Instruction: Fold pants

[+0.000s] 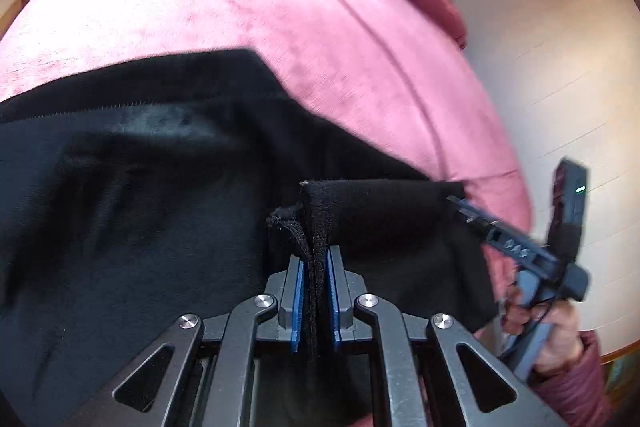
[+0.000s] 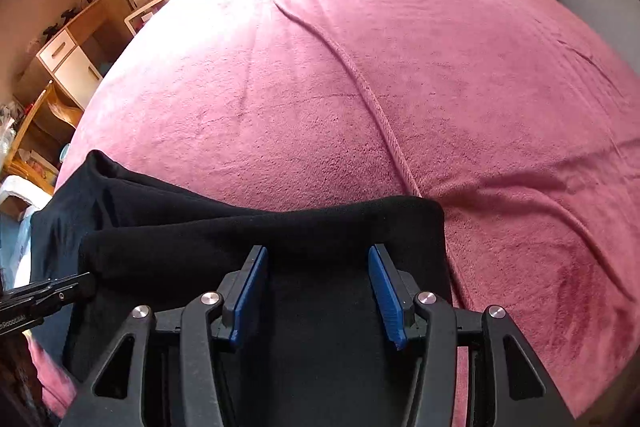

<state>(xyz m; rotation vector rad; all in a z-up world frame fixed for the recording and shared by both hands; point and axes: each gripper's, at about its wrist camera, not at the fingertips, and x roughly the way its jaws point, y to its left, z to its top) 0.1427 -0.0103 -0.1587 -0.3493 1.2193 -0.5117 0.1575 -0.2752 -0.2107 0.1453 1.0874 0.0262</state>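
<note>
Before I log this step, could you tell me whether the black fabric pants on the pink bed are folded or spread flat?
Folded: the black fabric pants lie doubled in layers, rounded fold edge showing.

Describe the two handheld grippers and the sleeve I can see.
Both the left gripper and right gripper have black linkage arms, silver pivot bolts and blue ribbed pads. The right one carries a green light and cable. The sleeve is quilted maroon.

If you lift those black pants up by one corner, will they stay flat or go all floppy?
Probably floppy: the black pants bunch into soft folds where the left gripper pinches them. They likely won't slide much, since the pink blanket looks fuzzy.
</note>
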